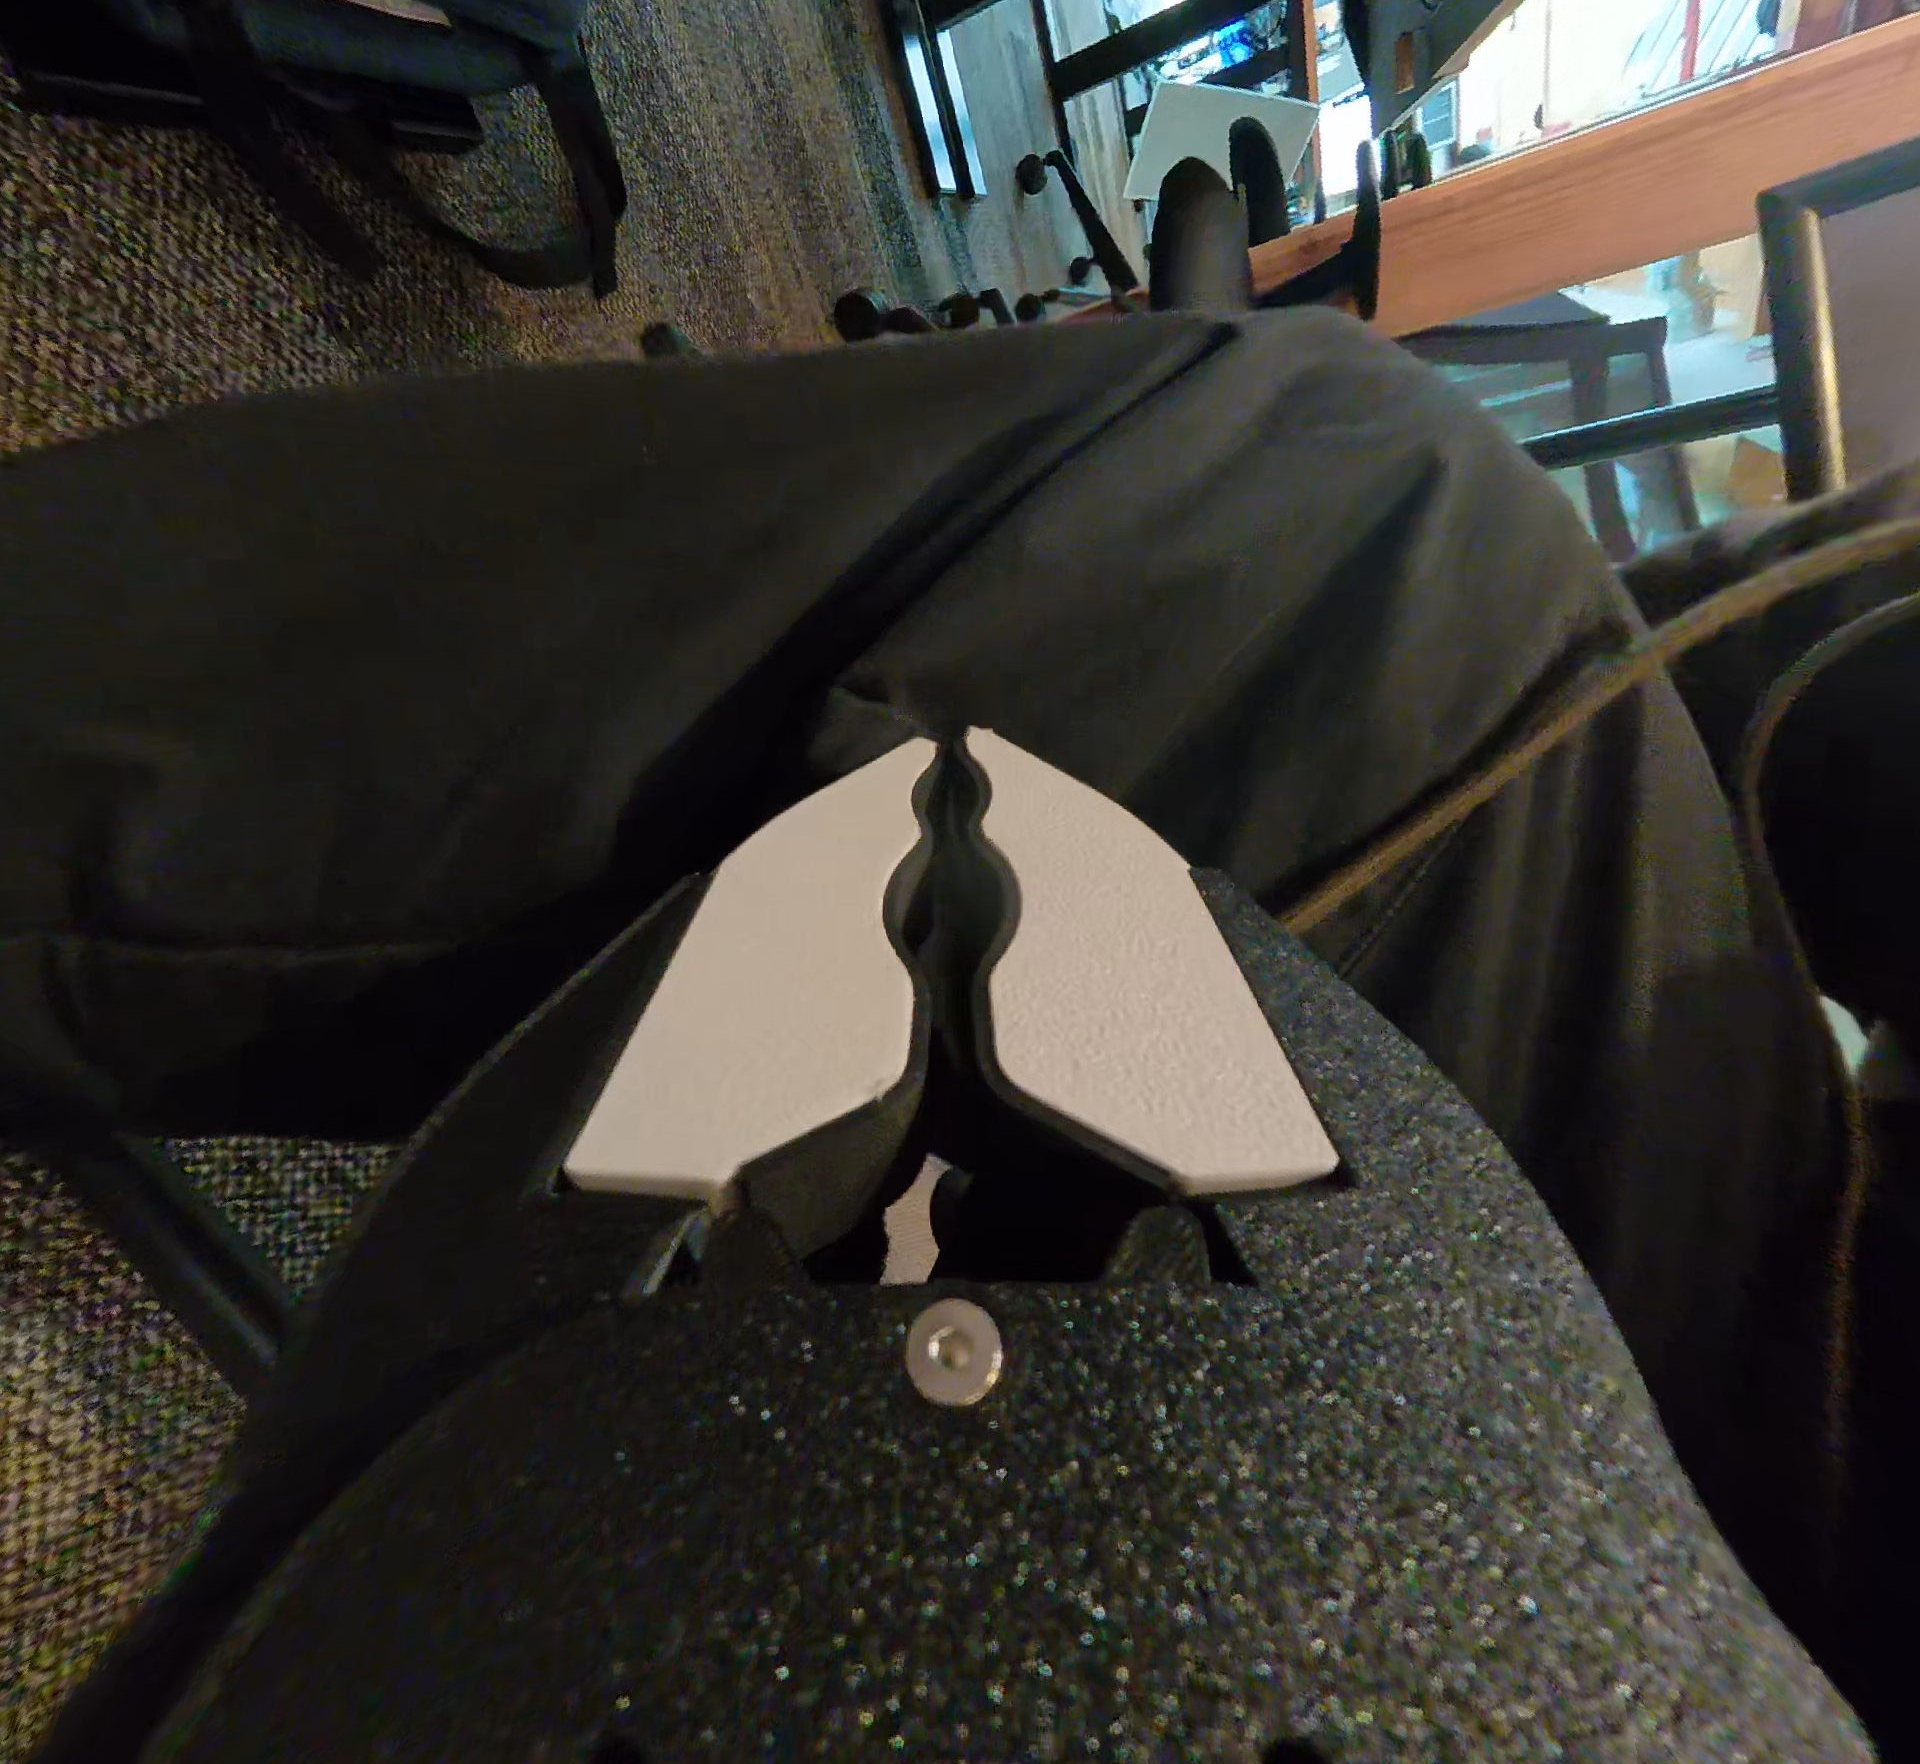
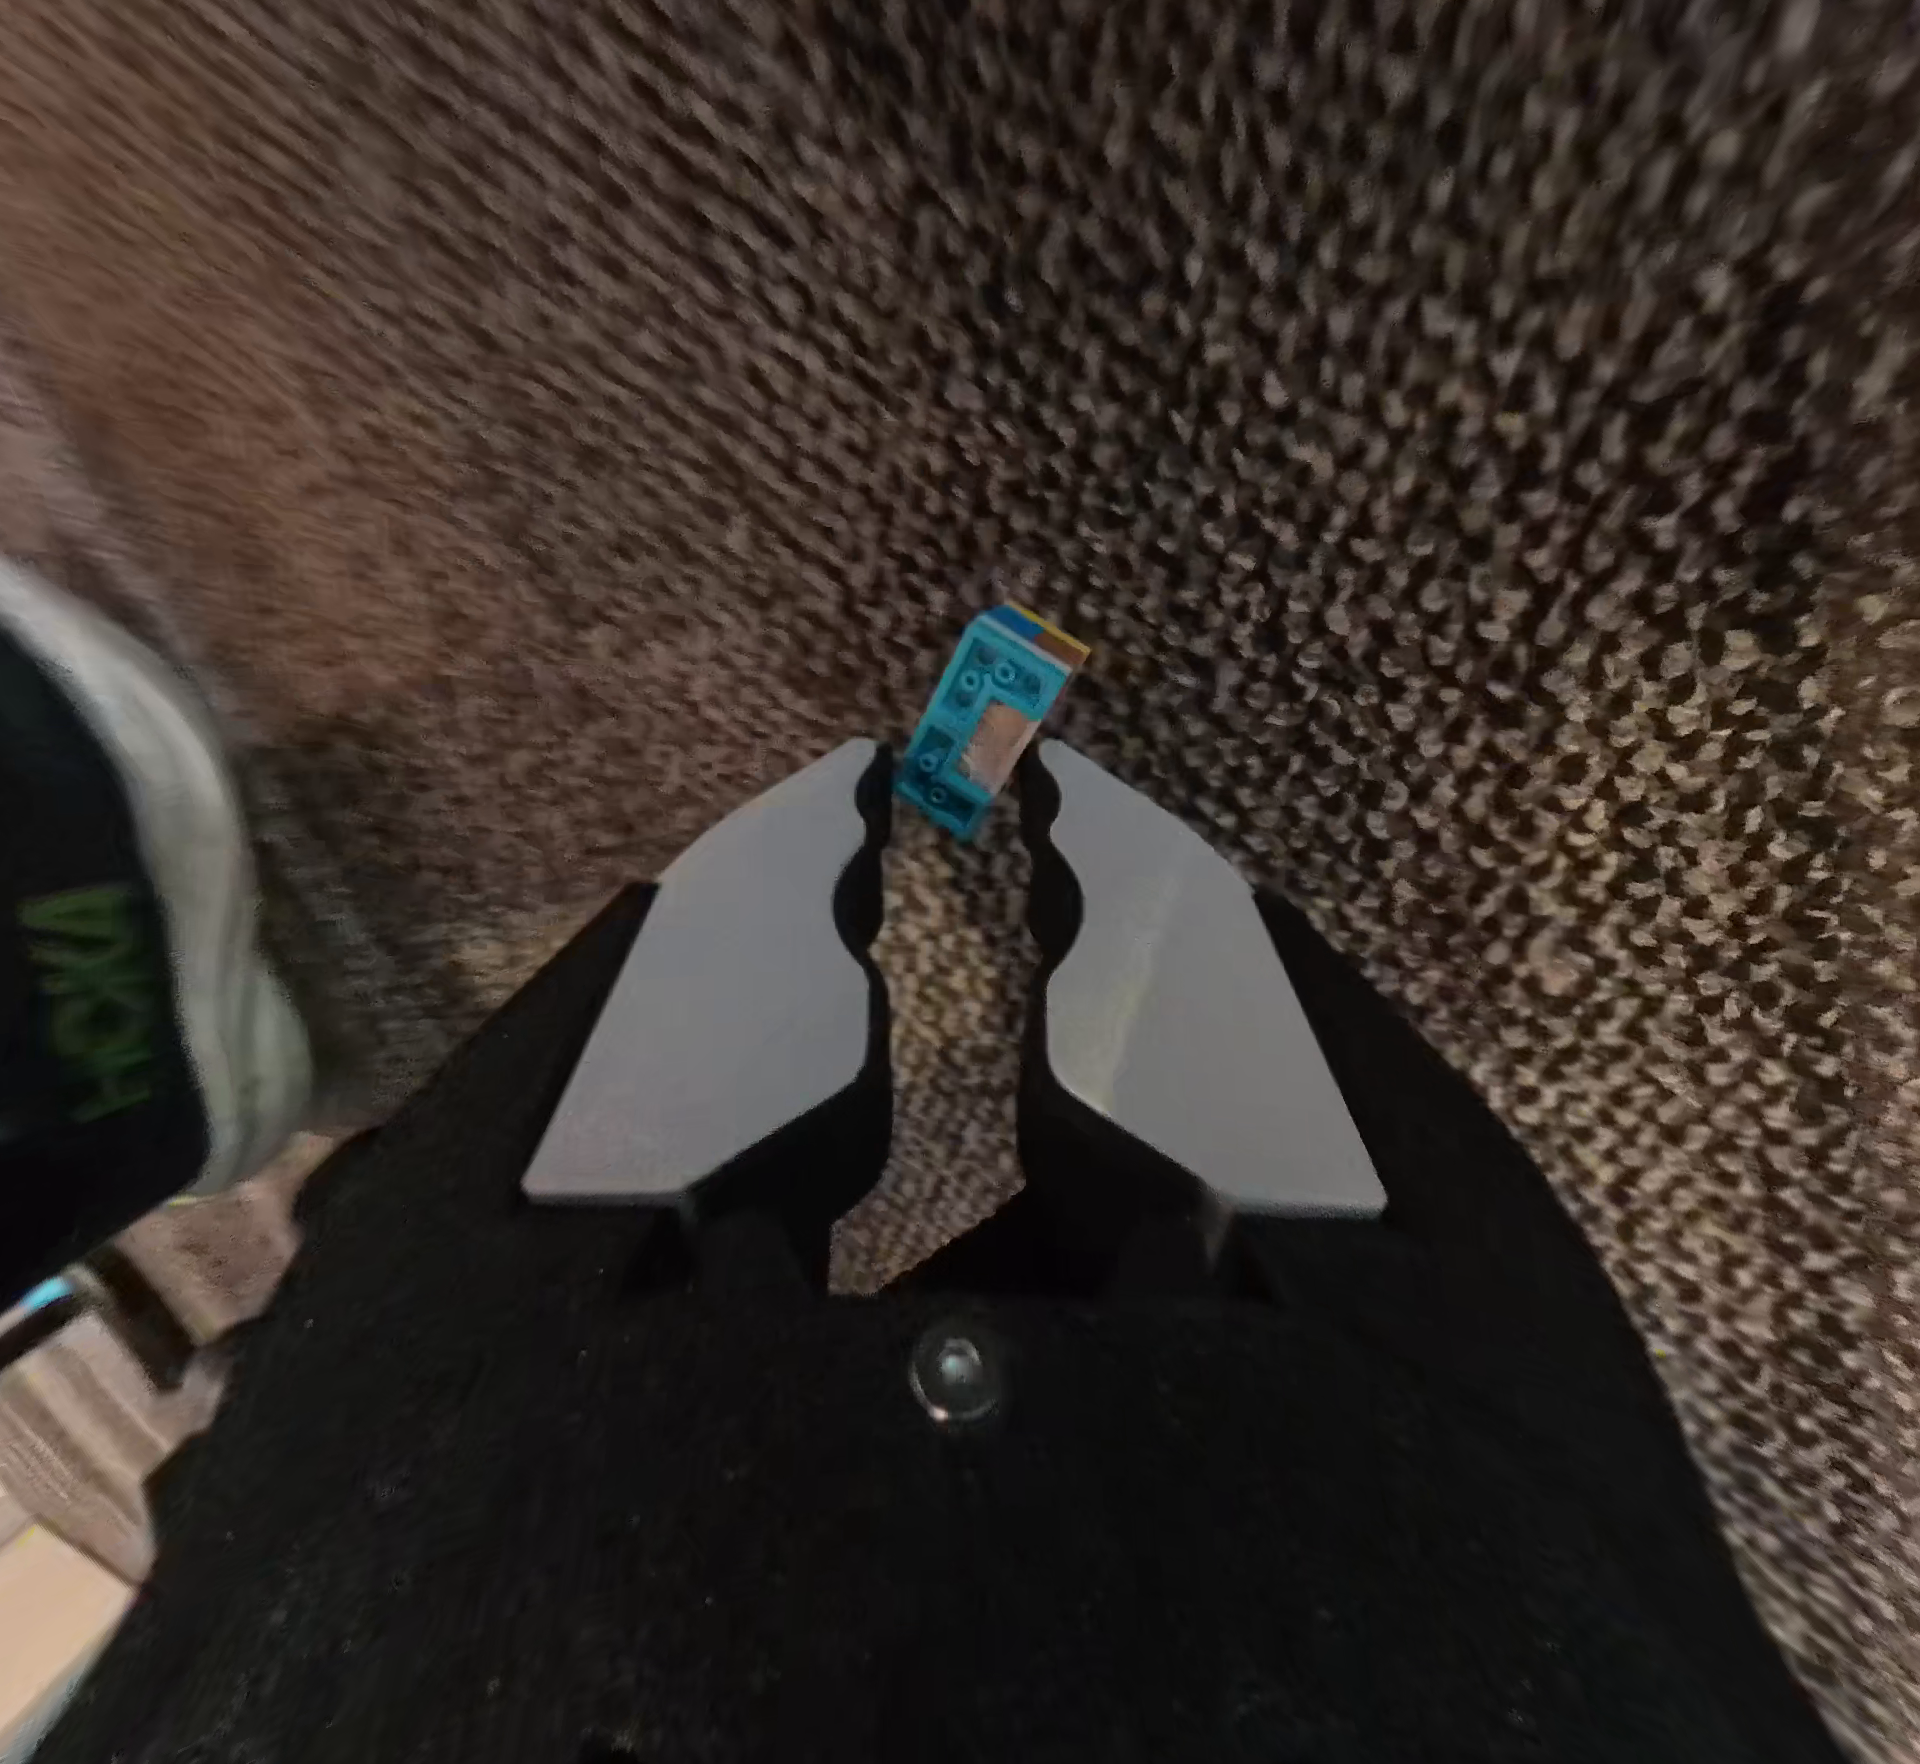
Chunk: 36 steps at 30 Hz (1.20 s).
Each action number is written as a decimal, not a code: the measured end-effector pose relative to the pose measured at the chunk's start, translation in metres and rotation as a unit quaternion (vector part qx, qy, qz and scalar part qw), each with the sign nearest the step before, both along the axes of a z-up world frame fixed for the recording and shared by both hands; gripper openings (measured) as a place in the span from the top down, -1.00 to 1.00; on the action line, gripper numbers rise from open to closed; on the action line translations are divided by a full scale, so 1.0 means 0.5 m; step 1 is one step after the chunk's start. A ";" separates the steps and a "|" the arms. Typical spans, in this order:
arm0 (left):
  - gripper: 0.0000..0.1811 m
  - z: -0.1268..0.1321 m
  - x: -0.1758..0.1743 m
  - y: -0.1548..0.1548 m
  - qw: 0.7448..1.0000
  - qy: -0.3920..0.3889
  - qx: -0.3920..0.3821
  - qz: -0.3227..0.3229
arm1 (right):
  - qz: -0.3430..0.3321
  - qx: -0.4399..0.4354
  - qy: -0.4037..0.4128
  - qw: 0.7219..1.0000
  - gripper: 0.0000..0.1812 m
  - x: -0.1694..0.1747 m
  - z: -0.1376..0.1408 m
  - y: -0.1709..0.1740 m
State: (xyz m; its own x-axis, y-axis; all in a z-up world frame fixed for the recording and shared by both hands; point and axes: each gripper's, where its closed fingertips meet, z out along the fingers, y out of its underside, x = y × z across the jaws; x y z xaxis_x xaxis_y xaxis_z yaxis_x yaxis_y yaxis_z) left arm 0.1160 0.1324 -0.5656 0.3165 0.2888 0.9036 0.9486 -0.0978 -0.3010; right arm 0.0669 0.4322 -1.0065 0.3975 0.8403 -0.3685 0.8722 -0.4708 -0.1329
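carpet [image 2: 1351,364]: rough woven | brick [image 2: 971,727]: glossy plastic | trousers [image 1: 623,623]: matt cloth

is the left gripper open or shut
Shut: the left gripper has its fingertips meeting, pressed against dark trouser fabric, with nothing visibly between them.

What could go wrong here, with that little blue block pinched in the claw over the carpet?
The right gripper holds the small teal brick stack only at its fingertips, and the stack sits tilted, so it might twist loose and drop onto the speckled carpet. The picture is blurred, which suggests quick motion and could loosen the grip. The left gripper is shut with its tips against dark trouser fabric; it might snag the cloth.
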 end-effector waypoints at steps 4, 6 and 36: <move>0.97 0.025 -0.023 0.030 0.999 0.037 -0.029 -0.004 | 0.034 0.005 0.129 0.991 0.74 -0.045 0.172 -0.014; 0.95 0.041 -0.026 0.050 0.996 0.071 -0.050 -0.027 | 0.079 0.013 0.207 0.975 0.74 -0.070 0.306 -0.035; 0.92 0.267 0.016 -0.036 0.984 0.171 0.041 0.000 | 0.343 0.257 0.472 0.770 0.64 -0.423 1.674 -0.524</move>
State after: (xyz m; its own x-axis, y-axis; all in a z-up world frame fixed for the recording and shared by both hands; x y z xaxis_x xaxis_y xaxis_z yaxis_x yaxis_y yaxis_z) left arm 0.1240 0.1143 -0.4319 0.6070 0.2195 0.7638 0.7899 -0.0609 -0.6103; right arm -0.1446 0.1702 -0.1696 -0.4462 0.8648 0.2306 0.2920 0.3842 -0.8759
